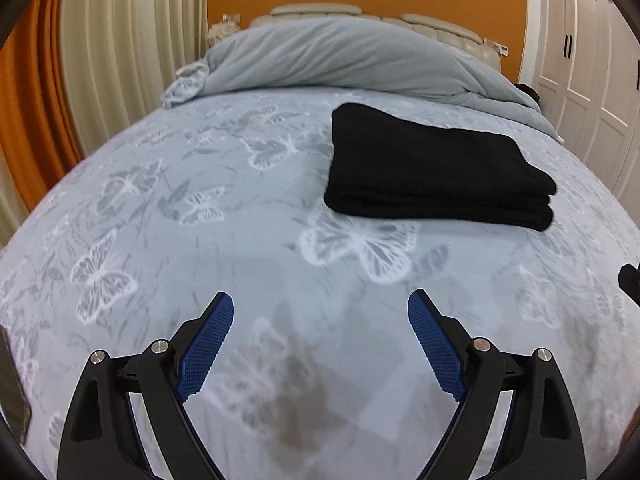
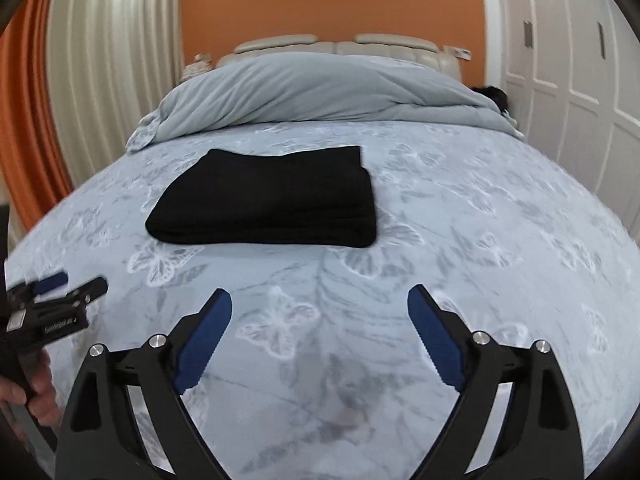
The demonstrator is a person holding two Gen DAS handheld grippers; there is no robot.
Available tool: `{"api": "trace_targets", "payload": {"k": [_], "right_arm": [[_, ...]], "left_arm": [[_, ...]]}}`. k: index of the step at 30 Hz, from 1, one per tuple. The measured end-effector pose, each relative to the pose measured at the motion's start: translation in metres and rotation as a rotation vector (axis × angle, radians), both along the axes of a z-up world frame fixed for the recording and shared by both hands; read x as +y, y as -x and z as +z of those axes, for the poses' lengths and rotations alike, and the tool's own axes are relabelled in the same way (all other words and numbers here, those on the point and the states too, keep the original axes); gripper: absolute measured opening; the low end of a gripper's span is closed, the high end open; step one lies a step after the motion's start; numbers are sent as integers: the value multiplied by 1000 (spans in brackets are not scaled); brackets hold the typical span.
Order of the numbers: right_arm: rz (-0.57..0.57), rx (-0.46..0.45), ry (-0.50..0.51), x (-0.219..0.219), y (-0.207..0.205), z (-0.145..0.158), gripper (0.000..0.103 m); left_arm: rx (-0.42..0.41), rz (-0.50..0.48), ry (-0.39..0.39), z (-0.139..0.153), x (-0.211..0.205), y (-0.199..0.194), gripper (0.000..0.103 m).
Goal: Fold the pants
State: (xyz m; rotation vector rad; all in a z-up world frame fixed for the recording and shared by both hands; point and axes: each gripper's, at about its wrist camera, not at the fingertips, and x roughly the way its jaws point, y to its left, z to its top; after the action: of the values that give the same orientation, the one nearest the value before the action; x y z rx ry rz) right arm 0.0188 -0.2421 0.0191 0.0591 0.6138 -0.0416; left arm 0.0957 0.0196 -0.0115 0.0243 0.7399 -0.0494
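Note:
Black pants [image 1: 432, 168] lie folded into a thick rectangle on the pale blue butterfly bedspread [image 1: 200, 240], ahead and to the right in the left wrist view. The right wrist view has the folded pants [image 2: 272, 204] ahead and slightly left. My left gripper [image 1: 320, 308] hovers open over bare bedspread, well short of the pants, nothing between its blue pads. My right gripper [image 2: 320, 308] is open too, apart from the pants, with only bedspread [image 2: 480, 240] beneath. The left gripper [image 2: 72, 286] also shows at the left edge of the right wrist view, held by a hand [image 2: 36, 392].
A rumpled grey duvet [image 1: 340, 60] is piled at the head of the bed before a cream headboard [image 2: 336, 46]. Cream and orange curtains [image 1: 100, 40] hang on the left; white wardrobe doors [image 1: 580, 60] stand on the right. A dark object [image 1: 14, 392] lies at the bed's left edge.

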Motion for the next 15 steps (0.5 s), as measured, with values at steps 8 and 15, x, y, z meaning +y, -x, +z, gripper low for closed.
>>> {"api": "trace_targets", "payload": {"k": [8, 15], "right_arm": [[5, 31, 28, 11, -10, -14, 88], [-22, 38, -10, 5, -9, -17, 89]], "left_arm": [[-50, -18, -24, 4, -2, -4, 87], [-52, -7, -13, 3, 2, -2, 87]]}}
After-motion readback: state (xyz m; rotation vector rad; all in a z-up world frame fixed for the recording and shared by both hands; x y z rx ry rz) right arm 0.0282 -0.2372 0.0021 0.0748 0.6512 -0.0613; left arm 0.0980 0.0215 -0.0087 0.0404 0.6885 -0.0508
